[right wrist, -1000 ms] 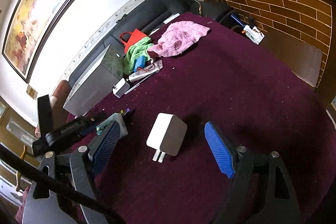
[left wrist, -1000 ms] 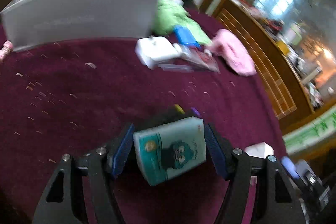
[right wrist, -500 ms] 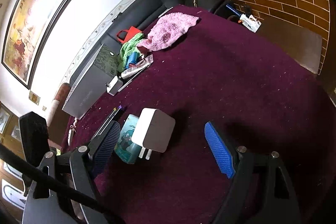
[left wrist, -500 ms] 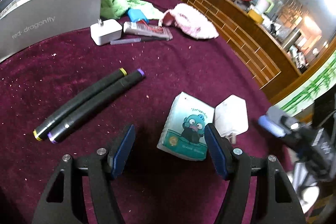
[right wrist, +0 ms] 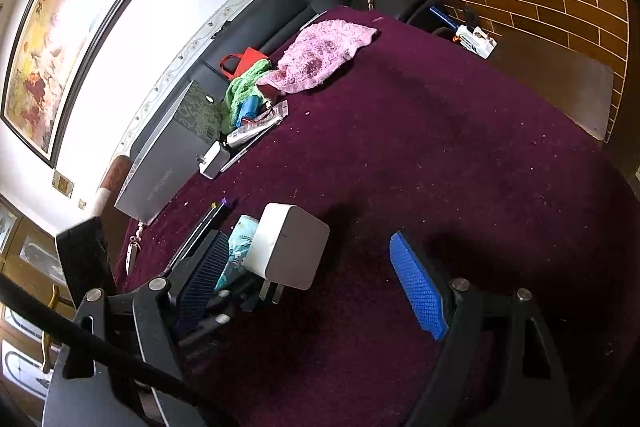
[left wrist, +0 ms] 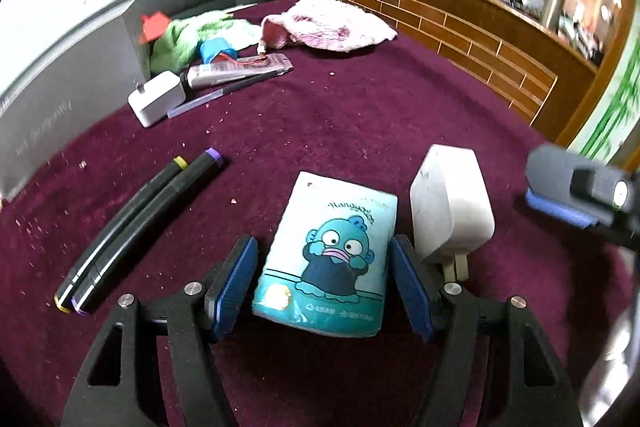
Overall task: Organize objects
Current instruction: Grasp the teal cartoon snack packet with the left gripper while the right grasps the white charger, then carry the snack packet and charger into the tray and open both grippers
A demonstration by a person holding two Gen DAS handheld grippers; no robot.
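The tissue pack (left wrist: pixel 328 259) lies flat on the maroon surface (left wrist: pixel 360 115), between the fingers of the left gripper (left wrist: pixel 323 285). The jaws stand apart; the right pad sits at the pack's edge and the left pad shows a narrow gap, so the pack is not clamped. Just right of the pack, touching or nearly touching it, a white charger (left wrist: pixel 450 207) lies on its side with its prongs pointing toward the camera.

The left gripper reaches in low, its fingers pointing across the surface toward the far clutter. The right gripper (right wrist: pixel 316 287) hangs above the same spot, jaws wide apart, with the charger between its fingers and clear of both pads.

The pack's teal wrapper shows a blue cartoon fish-like figure under a curved line of lettering, too small to read surely. Left of it two black markers (left wrist: pixel 136 227) lie side by side, one capped yellow, one purple. Farther off rest a second white adapter (left wrist: pixel 156 99), a tube (left wrist: pixel 236 69), a green cloth (left wrist: pixel 192 35), a pink cloth (left wrist: pixel 332 25) and a grey box (left wrist: pixel 60 75) with faint, blurred print.
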